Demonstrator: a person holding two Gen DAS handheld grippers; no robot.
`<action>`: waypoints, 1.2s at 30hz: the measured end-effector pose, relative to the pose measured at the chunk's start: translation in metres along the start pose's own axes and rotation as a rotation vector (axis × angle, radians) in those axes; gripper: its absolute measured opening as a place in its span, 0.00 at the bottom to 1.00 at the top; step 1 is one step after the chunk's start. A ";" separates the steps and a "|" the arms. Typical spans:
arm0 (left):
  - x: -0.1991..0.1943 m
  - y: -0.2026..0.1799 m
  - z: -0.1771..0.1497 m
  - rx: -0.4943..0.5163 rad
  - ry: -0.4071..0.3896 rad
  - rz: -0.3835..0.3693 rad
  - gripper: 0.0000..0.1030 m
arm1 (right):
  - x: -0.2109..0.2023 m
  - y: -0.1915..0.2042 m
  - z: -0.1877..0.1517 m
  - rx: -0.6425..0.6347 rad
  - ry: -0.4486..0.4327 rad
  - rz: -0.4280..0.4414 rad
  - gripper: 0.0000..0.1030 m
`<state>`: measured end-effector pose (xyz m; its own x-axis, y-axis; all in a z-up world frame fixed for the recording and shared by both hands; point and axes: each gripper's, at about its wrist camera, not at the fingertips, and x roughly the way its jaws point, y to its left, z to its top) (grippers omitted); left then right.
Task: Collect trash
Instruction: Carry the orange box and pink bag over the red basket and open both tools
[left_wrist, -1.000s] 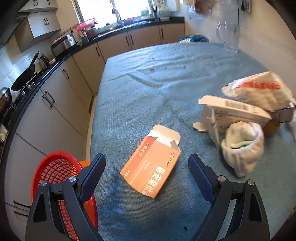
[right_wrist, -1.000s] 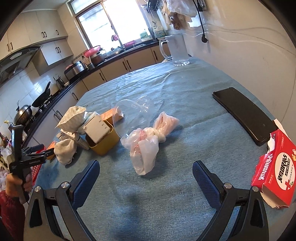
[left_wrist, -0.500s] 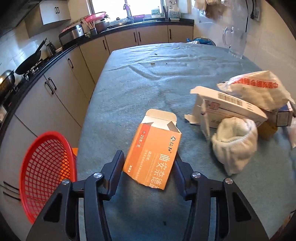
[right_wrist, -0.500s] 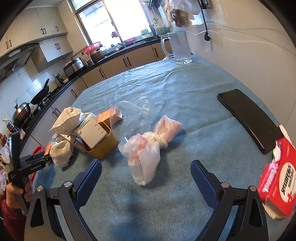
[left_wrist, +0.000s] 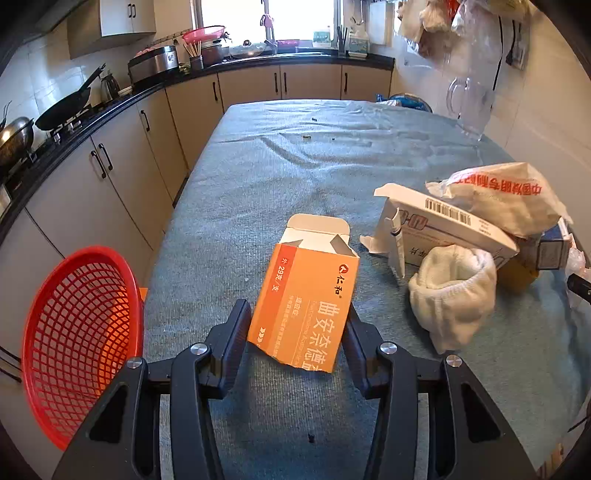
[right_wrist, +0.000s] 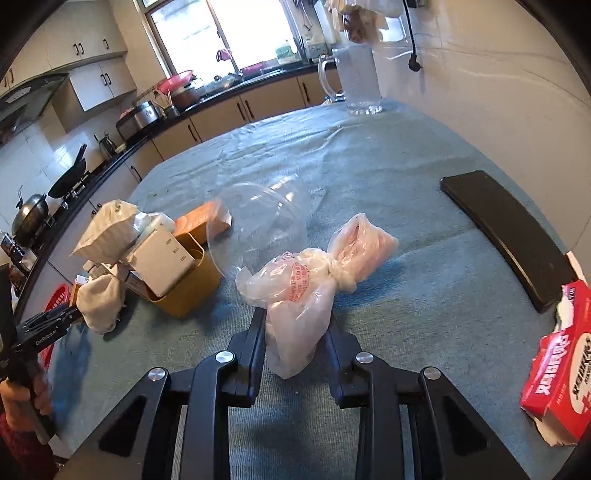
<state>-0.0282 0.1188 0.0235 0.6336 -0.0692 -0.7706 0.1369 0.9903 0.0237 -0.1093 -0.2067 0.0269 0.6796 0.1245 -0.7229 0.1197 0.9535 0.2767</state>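
Note:
My left gripper (left_wrist: 297, 325) is shut on an open orange carton (left_wrist: 308, 295), its near end between the fingers, on the grey-blue table cloth (left_wrist: 295, 166). A red mesh basket (left_wrist: 79, 343) stands beside the table's left edge. My right gripper (right_wrist: 297, 328) is shut on the near end of a knotted pink-white plastic bag (right_wrist: 306, 284). A clear plastic cup (right_wrist: 258, 221) lies behind the bag. The left gripper also shows at the far left of the right wrist view (right_wrist: 44, 325).
A white box (left_wrist: 443, 225), a white crumpled cloth (left_wrist: 454, 295), a printed white bag (left_wrist: 502, 195) and a yellow tub (right_wrist: 184, 280) crowd the middle. A black flat case (right_wrist: 506, 236) and a red box (right_wrist: 561, 362) lie right. A glass jug (right_wrist: 358, 81) stands far.
Both grippers have moved forward and closed: the left onto the orange carton, the right onto the plastic bag. A second ago both stood wide open.

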 end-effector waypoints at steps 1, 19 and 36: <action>-0.001 0.000 0.000 -0.004 -0.002 -0.002 0.46 | -0.004 0.000 0.000 0.000 -0.012 -0.001 0.29; -0.054 0.013 -0.010 -0.050 -0.100 -0.031 0.46 | -0.060 0.063 -0.001 -0.148 -0.153 0.135 0.29; -0.109 0.121 -0.038 -0.219 -0.193 0.113 0.46 | -0.029 0.251 -0.012 -0.469 0.030 0.544 0.30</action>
<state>-0.1097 0.2510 0.0867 0.7709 0.0423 -0.6356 -0.0971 0.9939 -0.0515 -0.1078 0.0321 0.1092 0.5334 0.6167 -0.5789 -0.5582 0.7708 0.3069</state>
